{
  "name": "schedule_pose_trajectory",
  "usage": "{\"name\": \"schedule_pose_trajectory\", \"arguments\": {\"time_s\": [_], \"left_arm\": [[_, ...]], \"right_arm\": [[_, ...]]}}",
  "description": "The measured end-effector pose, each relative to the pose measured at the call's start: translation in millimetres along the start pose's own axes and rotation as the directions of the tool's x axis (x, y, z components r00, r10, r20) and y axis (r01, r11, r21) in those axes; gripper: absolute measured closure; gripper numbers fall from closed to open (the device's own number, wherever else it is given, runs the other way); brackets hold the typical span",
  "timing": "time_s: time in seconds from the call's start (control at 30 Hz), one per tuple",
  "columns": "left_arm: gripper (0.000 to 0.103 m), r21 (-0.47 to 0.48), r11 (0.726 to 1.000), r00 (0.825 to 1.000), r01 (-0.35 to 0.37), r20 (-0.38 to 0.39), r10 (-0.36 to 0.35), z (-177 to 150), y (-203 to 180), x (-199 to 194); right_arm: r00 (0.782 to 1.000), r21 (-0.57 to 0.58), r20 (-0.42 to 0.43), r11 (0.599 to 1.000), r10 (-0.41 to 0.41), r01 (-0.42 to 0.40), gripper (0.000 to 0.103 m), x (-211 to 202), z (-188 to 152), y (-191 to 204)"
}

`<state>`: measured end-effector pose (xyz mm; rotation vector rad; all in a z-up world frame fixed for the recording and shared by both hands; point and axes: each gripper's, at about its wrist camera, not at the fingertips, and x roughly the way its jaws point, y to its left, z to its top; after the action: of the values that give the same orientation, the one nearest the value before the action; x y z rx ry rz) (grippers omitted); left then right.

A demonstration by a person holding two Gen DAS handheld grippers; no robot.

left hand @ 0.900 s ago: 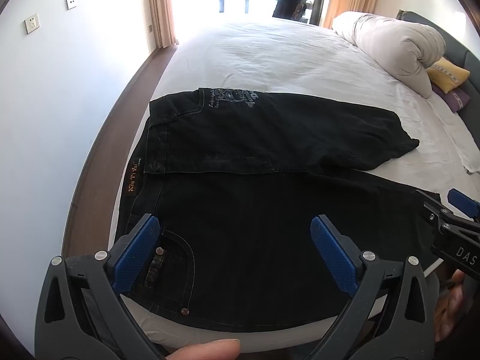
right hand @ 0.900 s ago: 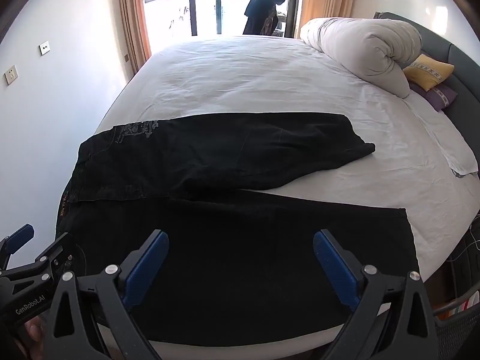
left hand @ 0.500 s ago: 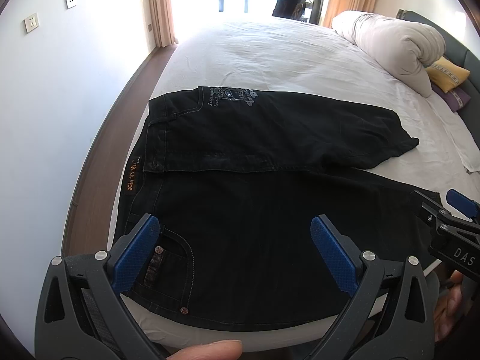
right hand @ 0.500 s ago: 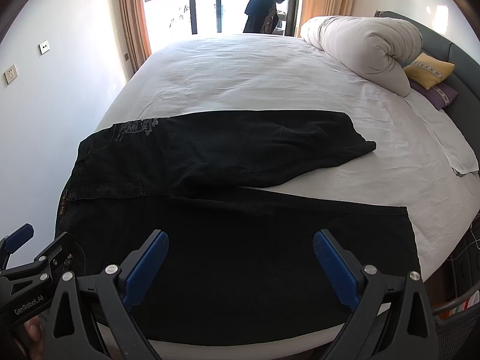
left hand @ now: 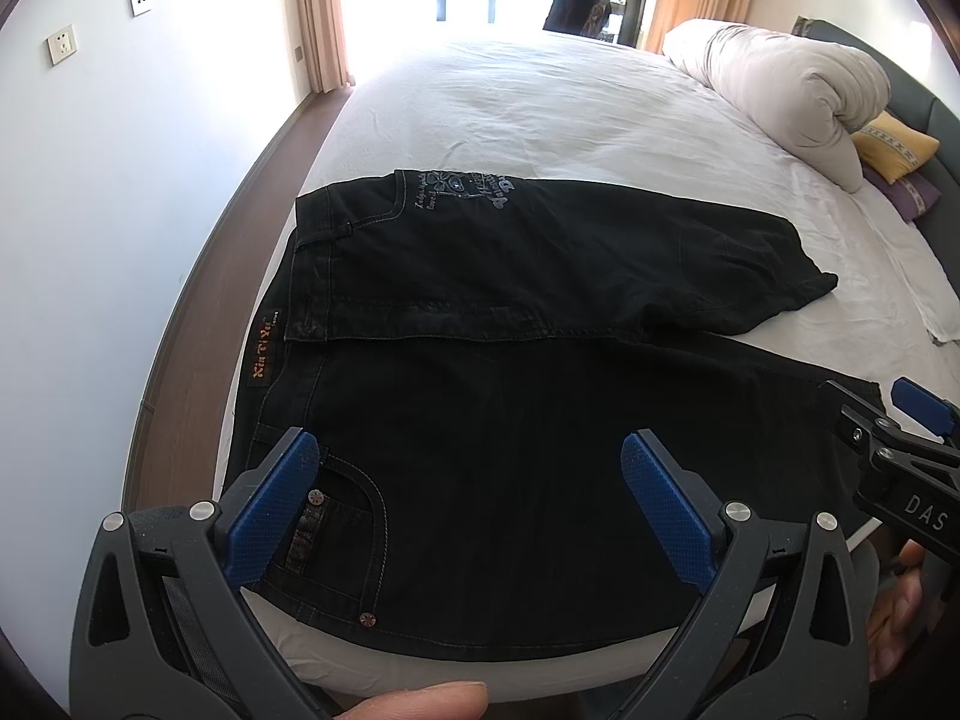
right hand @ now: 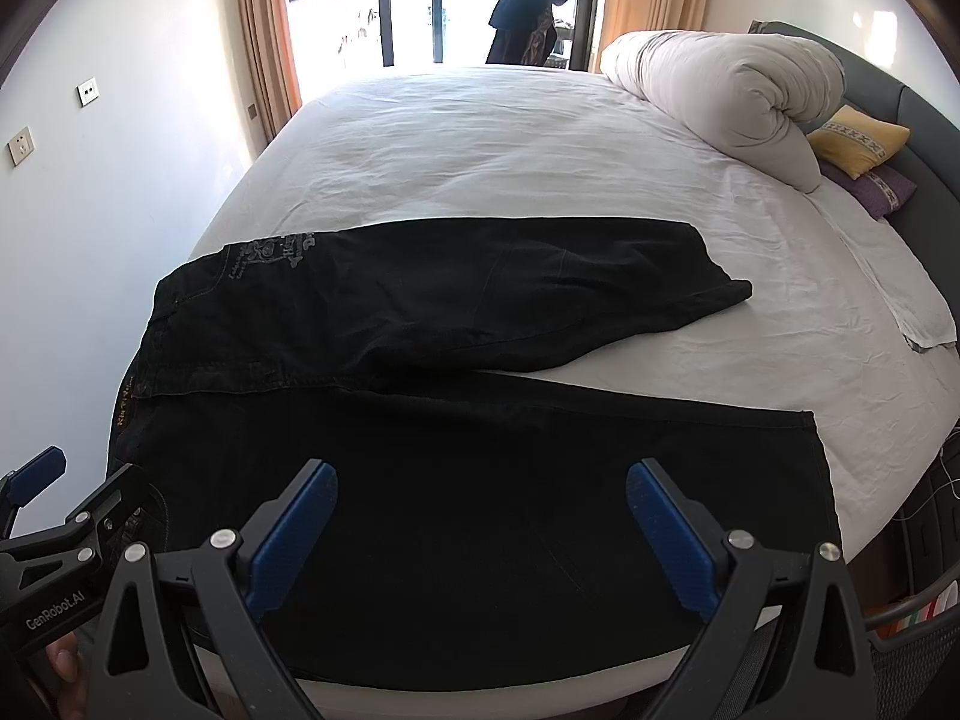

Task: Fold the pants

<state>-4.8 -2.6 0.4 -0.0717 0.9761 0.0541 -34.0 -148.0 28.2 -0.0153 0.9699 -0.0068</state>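
Black pants [left hand: 510, 420] lie flat on the white bed [left hand: 540, 96], waistband at the left, legs running right; they also show in the right wrist view [right hand: 480, 480]. The far leg is folded short and angles toward the near leg, whose hem [right hand: 816, 468] reaches the right bed edge. My left gripper [left hand: 468, 504] is open and empty, hovering above the waist pocket near the front edge. My right gripper [right hand: 480, 528] is open and empty above the near leg. Each gripper shows at the edge of the other's view.
A rolled white duvet [right hand: 732, 102] and yellow and purple pillows [right hand: 858, 141] lie at the far right by the dark headboard. A white wall with sockets [left hand: 63, 45] and a wood floor strip run along the left. A glass door stands behind the bed.
Both grippers have barely shifted; the pants sit slightly lower and nearer in both views. Both stay open.
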Motion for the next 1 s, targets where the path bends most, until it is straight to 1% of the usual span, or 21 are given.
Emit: {"name": "schedule_pose_trajectory", "arguments": {"time_s": [0.8,1.0], "left_arm": [[0.0,0.0,1.0,1.0,0.0,-0.002,0.0,-0.2,1.0,1.3],[0.0,0.0,1.0,1.0,0.0,-0.003,0.0,0.0,0.9,1.3]], "right_arm": [[1.0,-0.002,-0.002,1.0,-0.002,0.002,0.003,1.6,-1.2,-1.4],[1.0,-0.002,-0.004,1.0,-0.002,0.002,0.003,-0.7,2.9,-0.6]]}}
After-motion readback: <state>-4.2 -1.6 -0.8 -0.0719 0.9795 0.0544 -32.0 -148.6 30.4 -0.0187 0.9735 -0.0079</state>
